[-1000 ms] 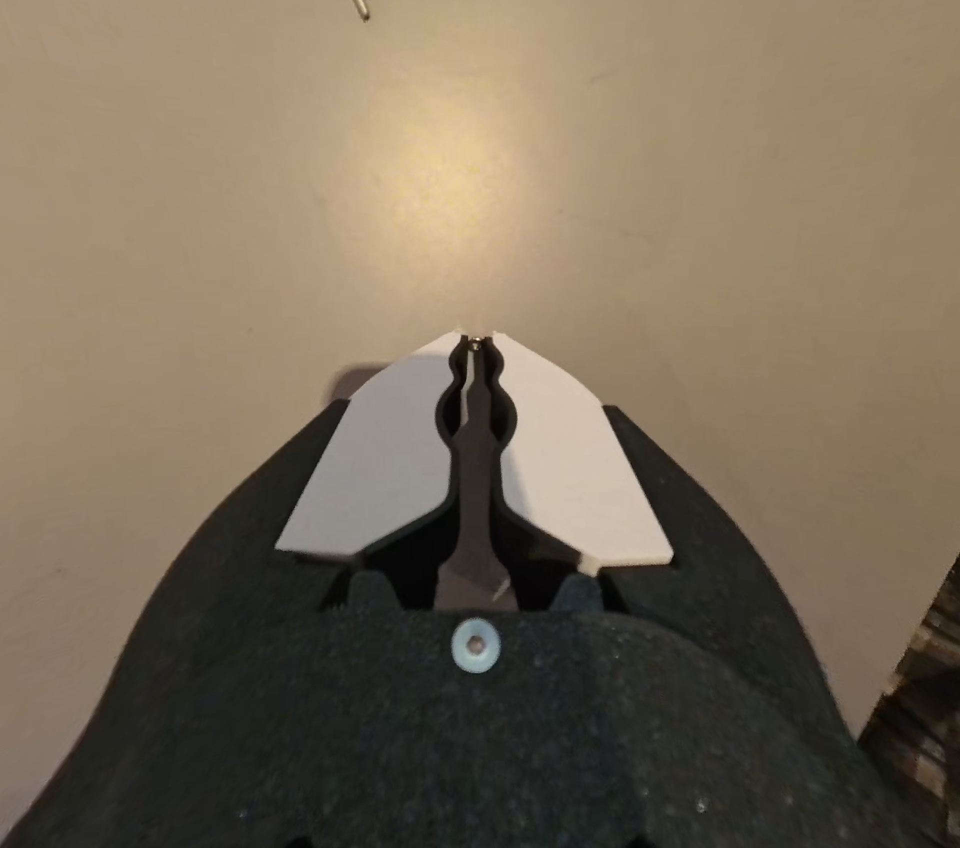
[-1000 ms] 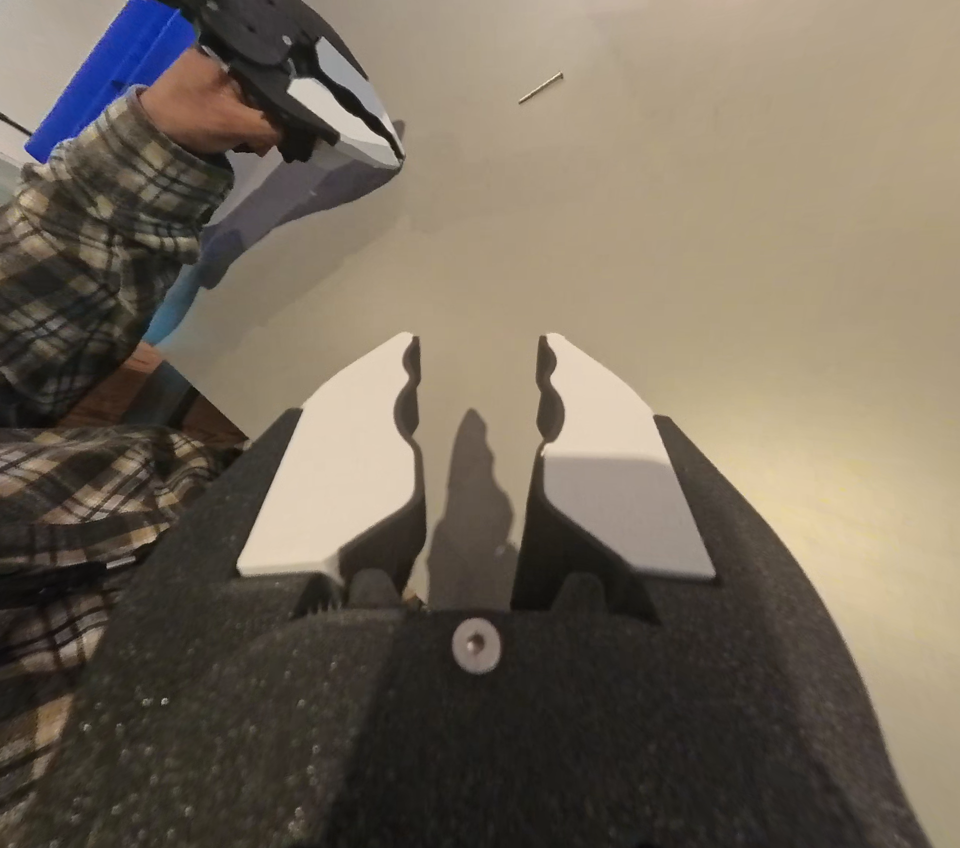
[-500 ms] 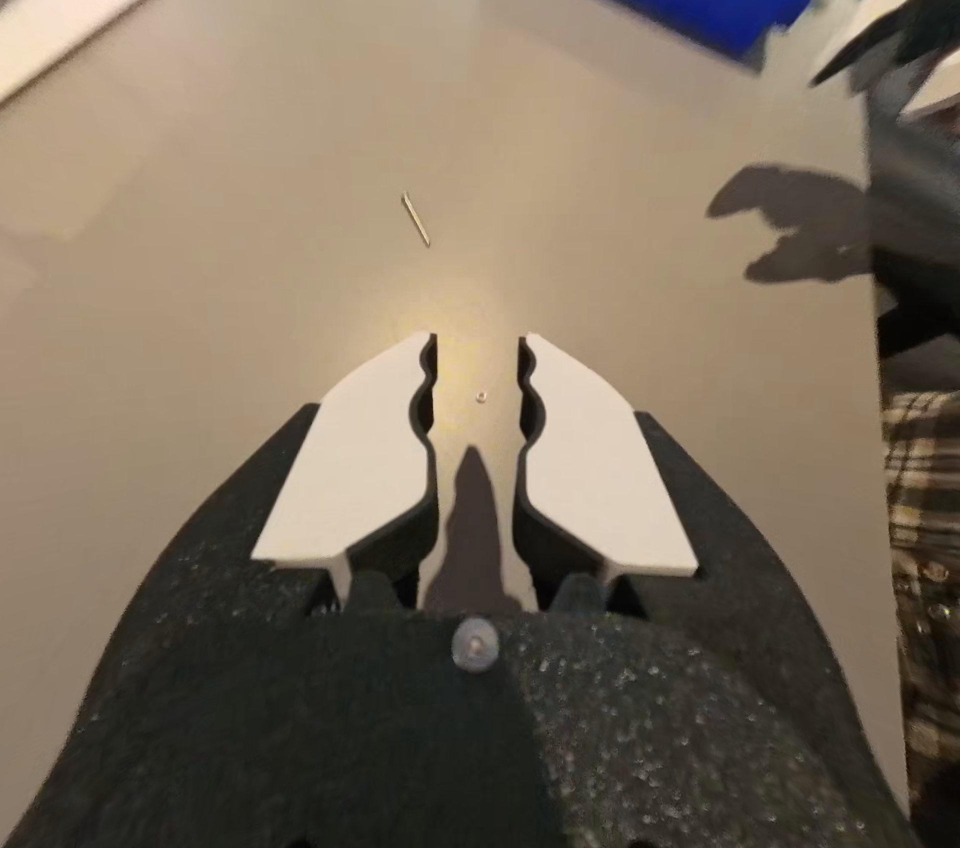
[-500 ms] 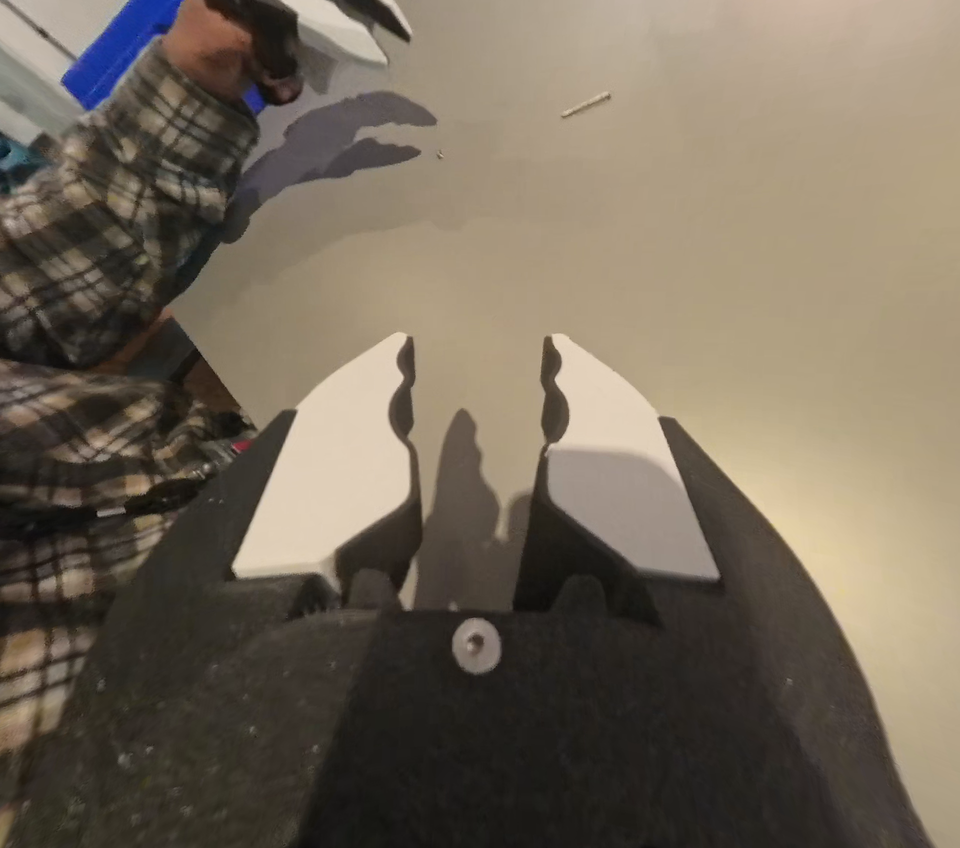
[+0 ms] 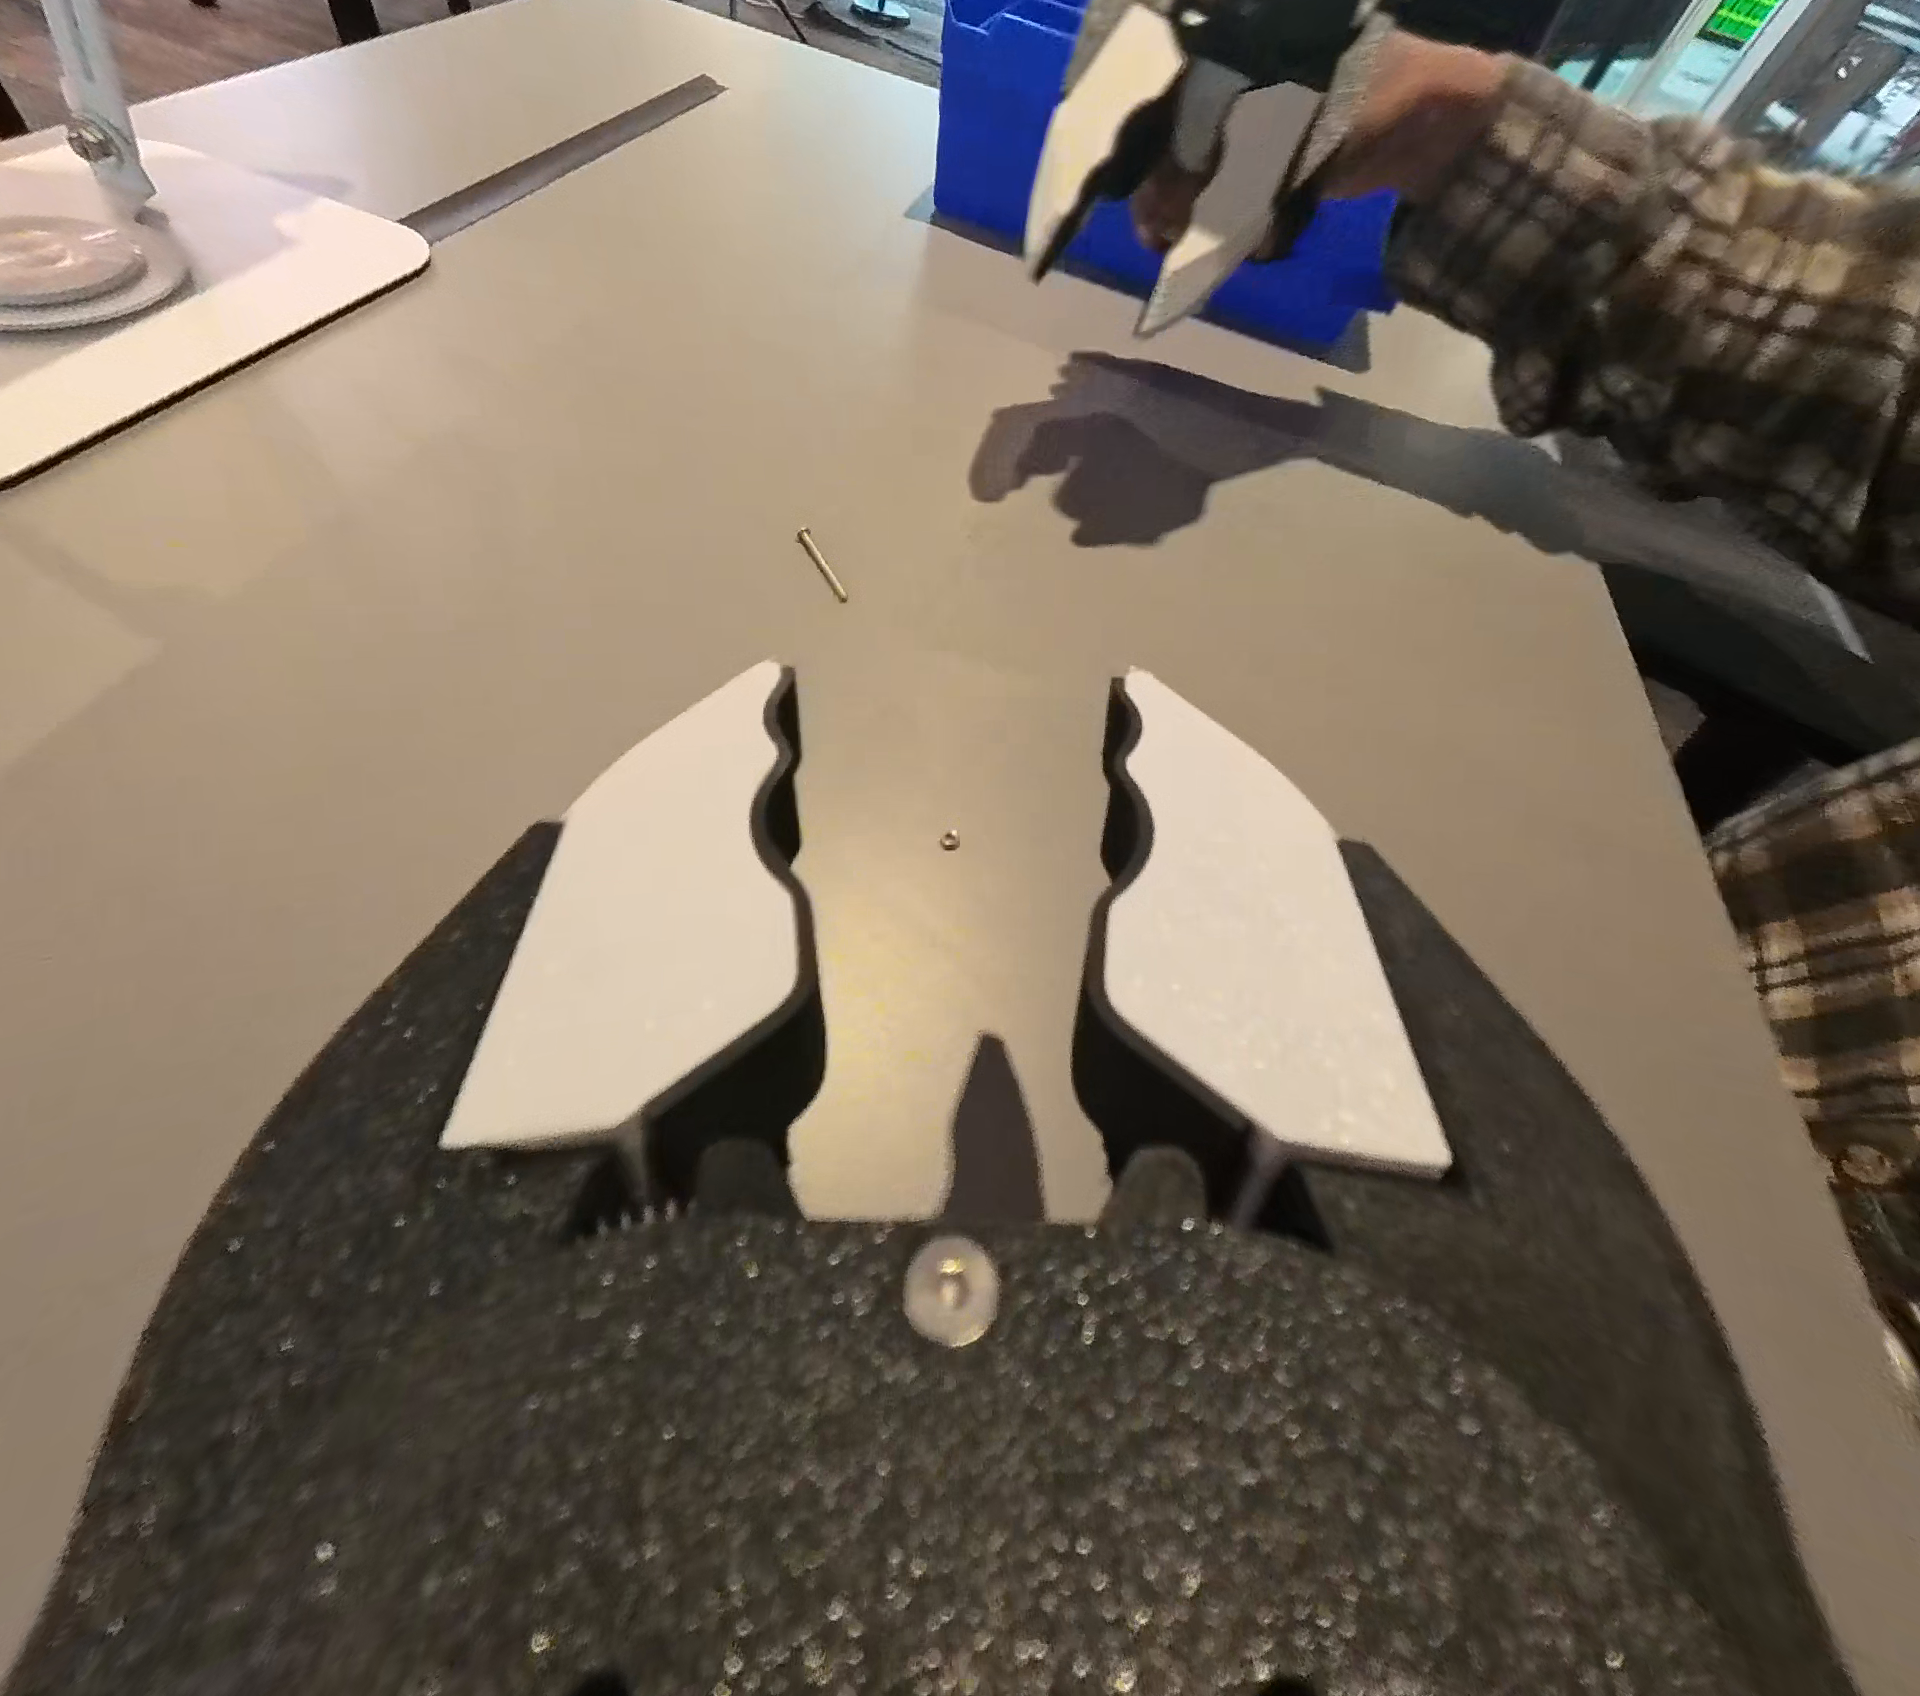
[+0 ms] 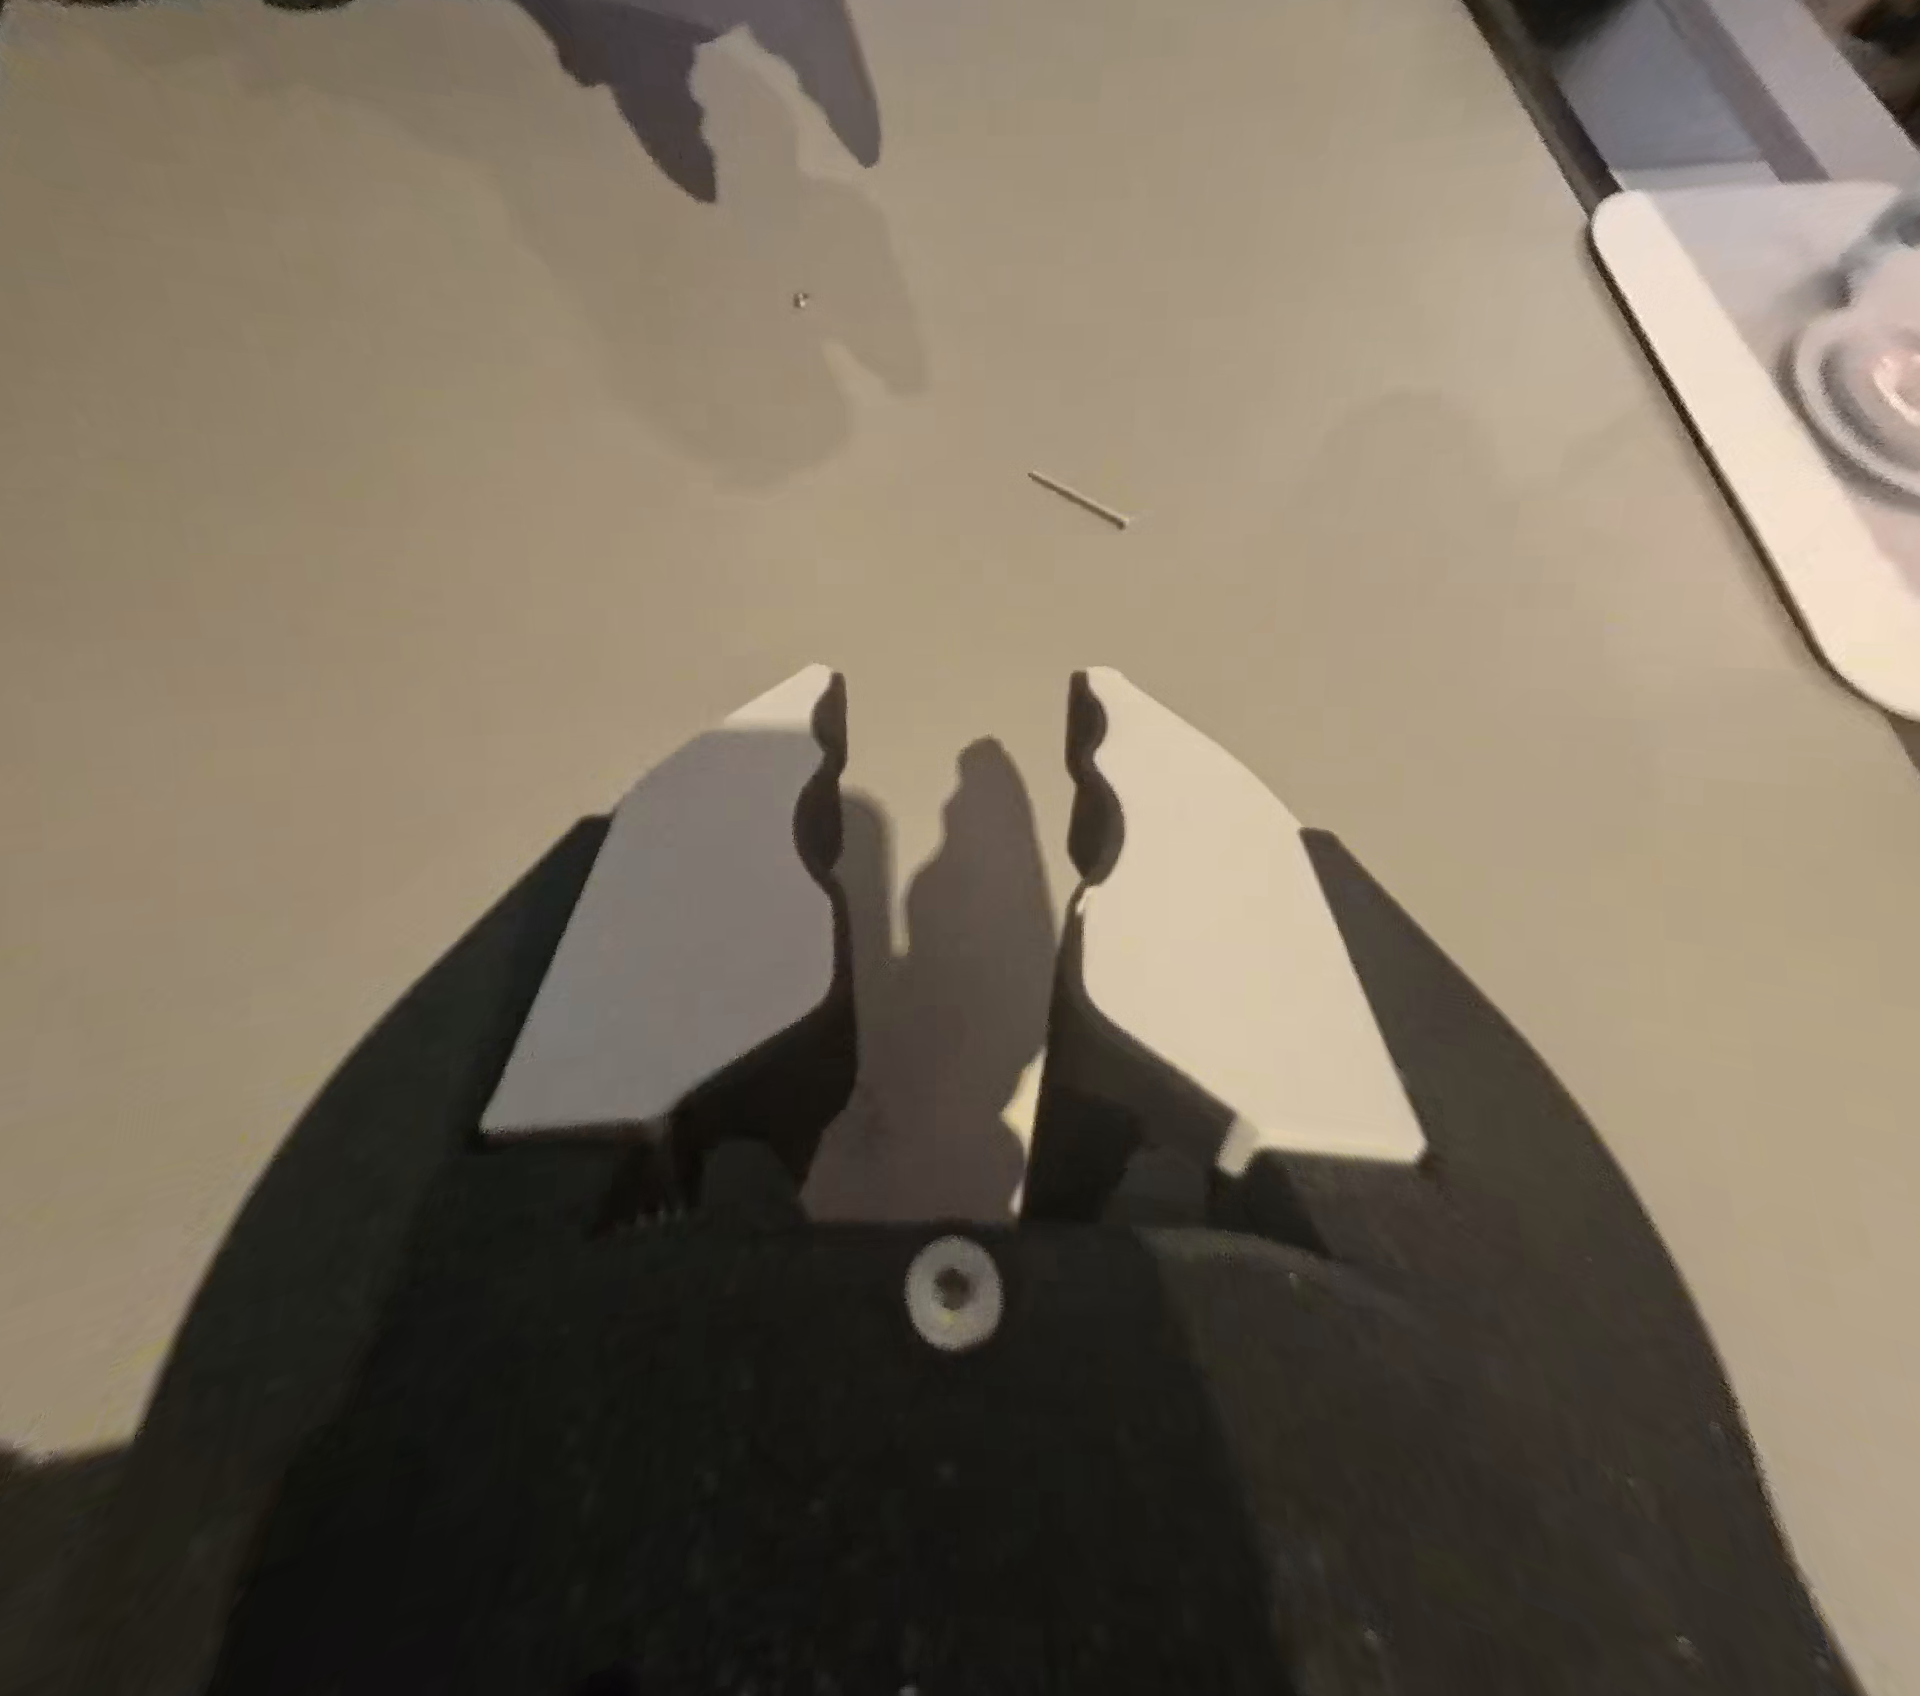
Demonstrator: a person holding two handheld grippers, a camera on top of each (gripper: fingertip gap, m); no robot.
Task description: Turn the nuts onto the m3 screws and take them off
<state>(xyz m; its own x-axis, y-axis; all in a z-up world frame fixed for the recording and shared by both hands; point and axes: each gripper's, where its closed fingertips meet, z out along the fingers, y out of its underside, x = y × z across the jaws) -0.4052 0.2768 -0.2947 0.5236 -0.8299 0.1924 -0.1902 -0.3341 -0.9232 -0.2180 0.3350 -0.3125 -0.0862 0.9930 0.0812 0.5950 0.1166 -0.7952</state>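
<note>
A small metal nut (image 5: 948, 839) lies on the grey table (image 5: 520, 503), seen between my open left gripper's fingers and below them. A thin long screw (image 5: 822, 566) lies on the table beyond the fingertips, a little left. My left gripper (image 5: 951, 685) is wide open, empty and lifted above the table. In the right wrist view the nut (image 6: 800, 299) and the screw (image 6: 1078, 499) lie apart ahead of my right gripper (image 6: 954, 680), which is open and empty. The right gripper also shows far right in the left wrist view (image 5: 1091, 285), held by a hand in a plaid sleeve.
A blue bin (image 5: 997, 119) stands at the far edge of the table. A white lamp base (image 5: 208, 296) sits at the left, also in the right wrist view (image 6: 1745, 441). A dark strip (image 5: 561, 160) runs across the table. Office chairs and desks stand beyond. The thin long screw (image 5: 822, 566) lies around 12 cm away from my right fingertips. It turns up in the right wrist view (image 6: 1086, 508) as well.
My left gripper was shut on the nut at the table, then opened, left the nut lying there, and lifted back. My right gripper swung round to face the nut and screw, still open.
</note>
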